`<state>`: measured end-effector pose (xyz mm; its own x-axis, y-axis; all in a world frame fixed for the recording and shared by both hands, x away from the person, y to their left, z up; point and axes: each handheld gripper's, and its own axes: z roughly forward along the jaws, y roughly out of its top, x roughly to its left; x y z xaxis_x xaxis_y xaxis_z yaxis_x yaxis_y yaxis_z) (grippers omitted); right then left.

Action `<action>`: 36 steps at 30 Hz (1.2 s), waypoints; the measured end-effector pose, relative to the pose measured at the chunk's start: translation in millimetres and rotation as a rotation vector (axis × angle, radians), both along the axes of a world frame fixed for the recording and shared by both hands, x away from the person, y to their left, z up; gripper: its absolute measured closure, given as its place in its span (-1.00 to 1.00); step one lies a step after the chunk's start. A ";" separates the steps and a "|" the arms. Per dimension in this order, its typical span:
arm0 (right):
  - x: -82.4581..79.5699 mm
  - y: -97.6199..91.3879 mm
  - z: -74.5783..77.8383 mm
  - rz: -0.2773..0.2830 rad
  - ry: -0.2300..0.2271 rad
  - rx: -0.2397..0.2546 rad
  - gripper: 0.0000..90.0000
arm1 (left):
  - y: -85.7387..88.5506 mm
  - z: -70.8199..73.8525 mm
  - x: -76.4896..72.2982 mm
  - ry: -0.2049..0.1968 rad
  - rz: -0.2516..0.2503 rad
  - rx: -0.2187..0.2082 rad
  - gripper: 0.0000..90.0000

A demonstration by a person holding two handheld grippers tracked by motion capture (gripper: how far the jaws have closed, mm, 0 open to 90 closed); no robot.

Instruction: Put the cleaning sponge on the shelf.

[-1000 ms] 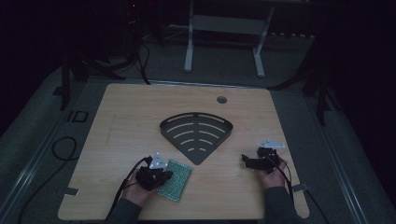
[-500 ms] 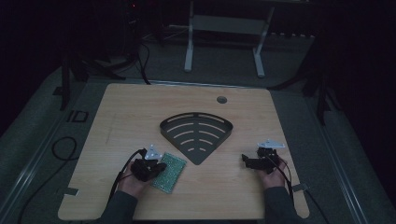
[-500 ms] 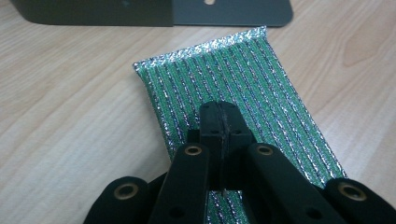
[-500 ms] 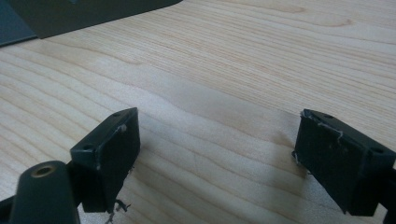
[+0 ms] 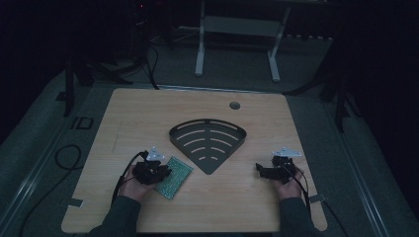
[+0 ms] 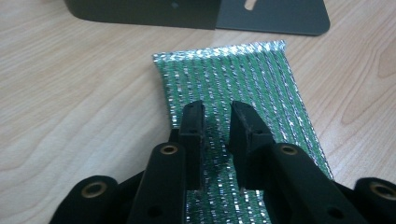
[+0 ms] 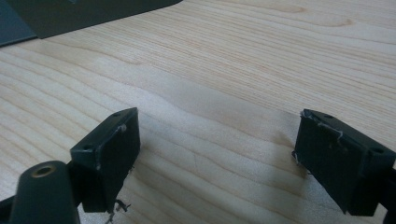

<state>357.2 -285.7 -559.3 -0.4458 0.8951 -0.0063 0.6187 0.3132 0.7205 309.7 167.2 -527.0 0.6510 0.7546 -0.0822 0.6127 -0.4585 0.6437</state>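
Note:
A green scouring pad with silver glitter threads (image 5: 175, 176) lies flat on the wooden table (image 5: 148, 113), in front of the person's left hand. My left gripper (image 5: 164, 173) sits over its near end. In the left gripper view the two jaws (image 6: 217, 112) stand almost together, pinching the green pad (image 6: 233, 79) with a narrow strip of it showing between them. My right gripper (image 5: 260, 169) rests low at the right of the table. It is open (image 7: 219, 140), with bare wood between its wide-apart pads.
A black fan-shaped slotted tray (image 5: 207, 143) lies in the middle of the table, just beyond the pad (image 6: 187, 11) and left of the right gripper (image 7: 70, 14). A round cable hole (image 5: 234, 105) is near the far edge. Desk legs stand on the floor behind.
My left gripper and the green pad have shifted together to the left and slightly away from the person. The right gripper has stayed still.

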 end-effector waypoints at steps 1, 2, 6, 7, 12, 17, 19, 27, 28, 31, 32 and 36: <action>0.0 0.0 0.0 0.000 0.000 0.000 -0.70 | 1.3 1.2 0.9 0.001 0.002 -0.005 0.65; -0.1 0.0 0.0 -0.001 0.001 0.000 -0.70 | 2.5 2.6 1.6 0.000 0.008 -0.007 0.63; -0.1 0.0 0.0 -0.001 0.000 0.000 -0.69 | 8.0 8.0 6.8 0.010 0.023 -0.003 0.55; -0.1 0.0 0.0 -0.001 0.000 0.000 -0.69 | 9.0 8.9 8.2 0.016 0.026 -0.001 0.54; -0.1 0.1 0.0 -0.002 0.000 0.001 -0.69 | 12.5 9.4 12.7 0.040 0.041 -0.001 0.51; -0.3 0.1 0.0 -0.002 0.000 0.001 -0.69 | 13.9 3.9 13.3 0.066 0.052 -0.003 0.51; -0.3 0.1 0.0 -0.002 0.000 0.000 -0.69 | 14.0 1.1 12.9 0.080 0.055 -0.006 0.51; -0.3 0.1 0.0 -0.002 0.000 0.000 -0.69 | 12.9 -1.9 15.6 0.095 0.055 0.005 0.47; -0.4 0.1 0.0 -0.003 0.000 0.000 -0.69 | 12.8 -2.3 16.5 0.100 0.058 0.000 0.47; -0.3 0.1 0.0 -0.002 0.000 0.000 -0.69 | 13.6 -3.0 19.8 0.117 0.056 -0.009 0.48; -0.3 0.1 0.0 -0.002 0.000 0.000 -0.69 | 13.9 -3.2 20.8 0.121 0.054 -0.013 0.48; -0.3 0.1 0.0 -0.003 -0.001 0.000 -0.69 | 14.5 -3.9 24.7 0.148 0.037 -0.032 0.55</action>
